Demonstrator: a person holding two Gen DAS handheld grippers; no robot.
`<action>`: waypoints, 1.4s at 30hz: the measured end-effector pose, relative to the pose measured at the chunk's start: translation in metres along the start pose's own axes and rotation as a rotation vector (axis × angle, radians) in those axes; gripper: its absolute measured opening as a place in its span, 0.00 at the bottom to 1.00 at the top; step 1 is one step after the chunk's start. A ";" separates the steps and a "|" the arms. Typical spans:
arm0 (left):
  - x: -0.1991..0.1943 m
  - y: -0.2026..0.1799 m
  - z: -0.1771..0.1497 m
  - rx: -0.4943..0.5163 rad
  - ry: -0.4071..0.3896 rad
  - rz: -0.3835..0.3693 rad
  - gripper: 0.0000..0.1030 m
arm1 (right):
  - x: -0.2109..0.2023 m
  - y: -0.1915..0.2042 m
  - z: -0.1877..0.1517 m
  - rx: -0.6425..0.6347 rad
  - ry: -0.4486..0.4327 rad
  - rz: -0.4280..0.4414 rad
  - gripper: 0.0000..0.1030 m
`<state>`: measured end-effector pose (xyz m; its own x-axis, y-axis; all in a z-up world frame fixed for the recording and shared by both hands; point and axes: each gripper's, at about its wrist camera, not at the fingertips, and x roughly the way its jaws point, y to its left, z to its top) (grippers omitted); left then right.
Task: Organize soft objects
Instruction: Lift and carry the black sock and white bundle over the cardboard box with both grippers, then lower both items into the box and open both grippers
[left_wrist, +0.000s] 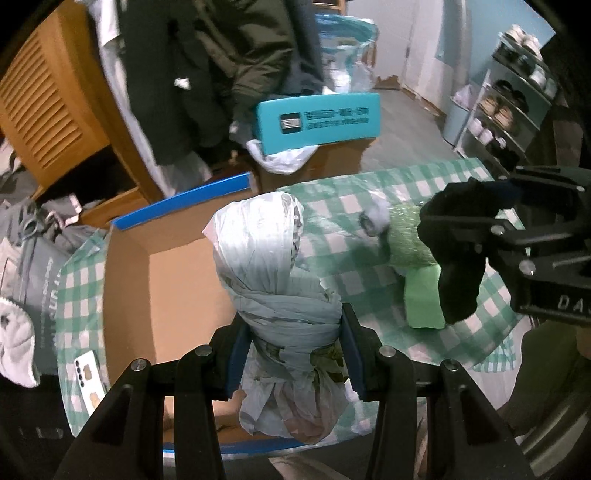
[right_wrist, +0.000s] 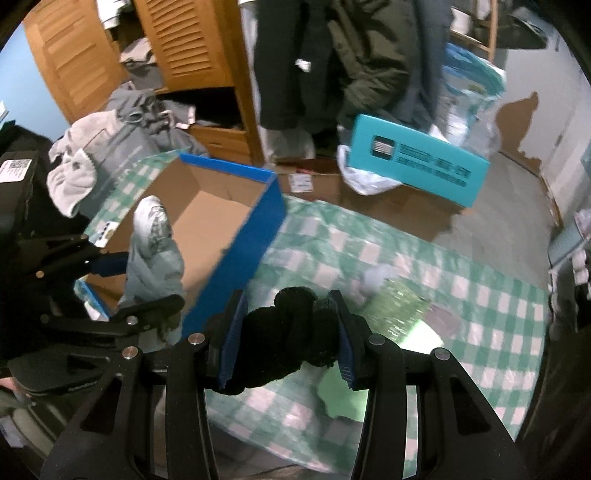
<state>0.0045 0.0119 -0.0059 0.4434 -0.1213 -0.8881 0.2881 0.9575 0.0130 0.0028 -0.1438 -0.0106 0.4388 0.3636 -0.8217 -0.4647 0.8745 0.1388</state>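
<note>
- Your left gripper (left_wrist: 295, 350) has its jaws closed on a bundle of pale plastic bags (left_wrist: 280, 280), pinched near the knotted lower part while the twisted top stands up past the fingertips.
- That bundle hangs over the open cardboard box (left_wrist: 162, 280) with the blue outside, at the left side of the checked cloth (left_wrist: 369, 206) that covers the surface; it looks held above the box, not yet resting in it.
- Your right gripper (right_wrist: 288, 332) has its jaws clamped on a black knitted item (right_wrist: 284, 339), bunched up and filling the gap between the blue pads (right_wrist: 231, 343).
- The black knit sits above the middle of the cloth, right of the box and apart from it.
- From what shows of the box floor, it holds nothing so far, so I judge the sorting to be at an early stage.
- Left on the cloth: a glittery green piece (left_wrist: 406, 236) with a pale fluffy tuft beside it, and a light green block (left_wrist: 423, 299) just under your right gripper.
- A phone (left_wrist: 88, 380) lies on the cloth by the box's left wall.
- Likely remaining: lower both held pieces into the box, then collect the green things.
</note>
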 end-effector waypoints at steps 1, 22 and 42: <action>0.000 0.006 -0.001 -0.011 0.000 0.005 0.45 | 0.003 0.006 0.003 -0.007 0.002 0.007 0.43; 0.013 0.094 -0.038 -0.170 0.044 0.084 0.45 | 0.071 0.092 0.044 -0.104 0.084 0.076 0.43; 0.018 0.104 -0.042 -0.194 0.060 0.148 0.75 | 0.090 0.103 0.046 -0.111 0.097 0.060 0.70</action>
<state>0.0066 0.1206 -0.0394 0.4158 0.0345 -0.9088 0.0530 0.9967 0.0621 0.0302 -0.0066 -0.0445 0.3344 0.3765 -0.8640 -0.5724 0.8094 0.1312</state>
